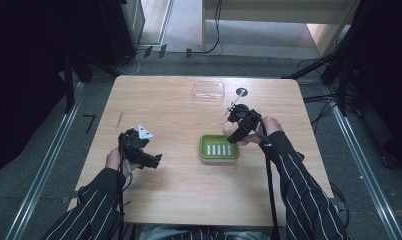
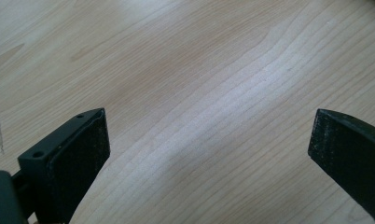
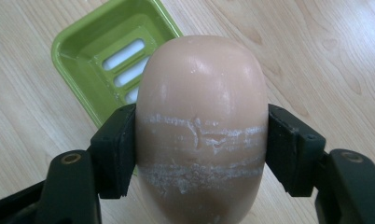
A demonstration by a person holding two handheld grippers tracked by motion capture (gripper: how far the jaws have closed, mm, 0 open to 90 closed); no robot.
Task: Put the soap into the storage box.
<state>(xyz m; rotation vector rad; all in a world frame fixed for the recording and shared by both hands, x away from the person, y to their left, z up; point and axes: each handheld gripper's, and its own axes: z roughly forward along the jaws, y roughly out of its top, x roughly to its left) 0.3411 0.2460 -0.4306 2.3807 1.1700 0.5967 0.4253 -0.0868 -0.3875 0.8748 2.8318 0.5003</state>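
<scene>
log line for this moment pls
right gripper: shut on soap | soap: above table, beside green soap dish | left gripper: open, empty, over table

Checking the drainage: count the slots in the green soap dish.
5 in the high view: a row of white slots across the floor of the green soap dish. In the right gripper view the soap bar, held in the right gripper, covers some.

waxy, scuffed soap (image 3: 202, 130) — glossy green plastic dish (image 3: 90, 51) — matt wood table (image 3: 316, 56).
</scene>
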